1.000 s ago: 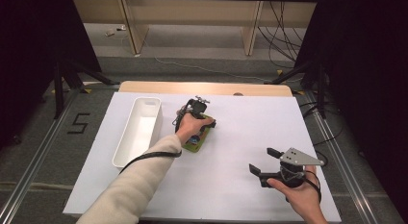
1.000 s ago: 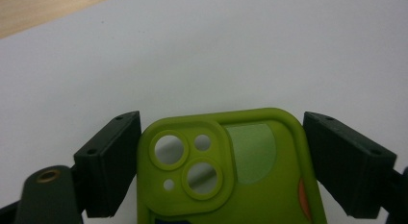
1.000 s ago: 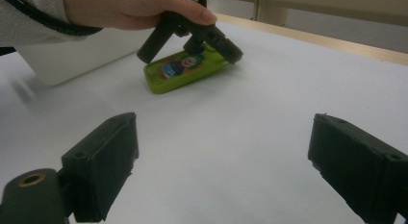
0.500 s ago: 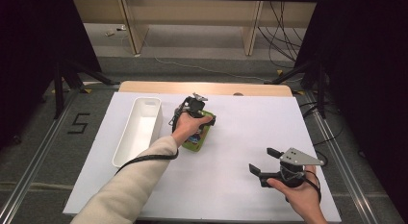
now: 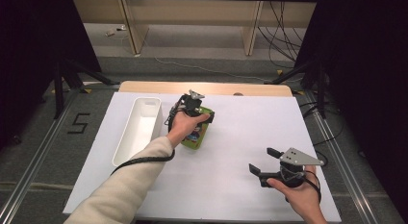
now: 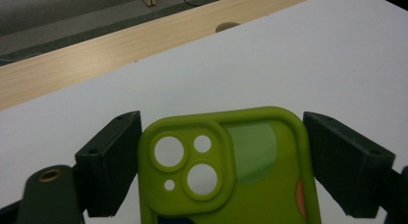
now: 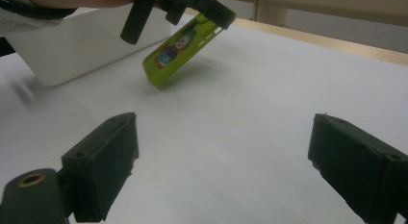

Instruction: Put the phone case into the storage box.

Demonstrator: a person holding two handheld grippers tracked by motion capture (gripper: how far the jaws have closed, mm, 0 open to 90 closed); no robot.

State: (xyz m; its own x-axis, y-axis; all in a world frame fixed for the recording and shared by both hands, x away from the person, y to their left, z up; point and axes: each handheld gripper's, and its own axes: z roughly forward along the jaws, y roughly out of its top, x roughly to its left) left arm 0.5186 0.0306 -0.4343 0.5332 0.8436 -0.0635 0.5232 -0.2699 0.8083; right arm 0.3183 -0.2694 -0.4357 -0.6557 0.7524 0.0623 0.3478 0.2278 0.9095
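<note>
My left gripper [image 5: 201,119] is clamped across the width of the green phone case [image 6: 231,171], one jaw on each long edge near the camera-cutout end. The case hangs tilted, its gripped end high and its far end low, just above the desk [image 5: 240,185]. The white tray [image 5: 139,125] lies just beside it to my left, long axis roughly parallel to the case's own; I judge a short leftward carry is all that is needed. My right gripper [image 5: 267,162], jaws wide and empty, rests well apart at the near right.
</note>
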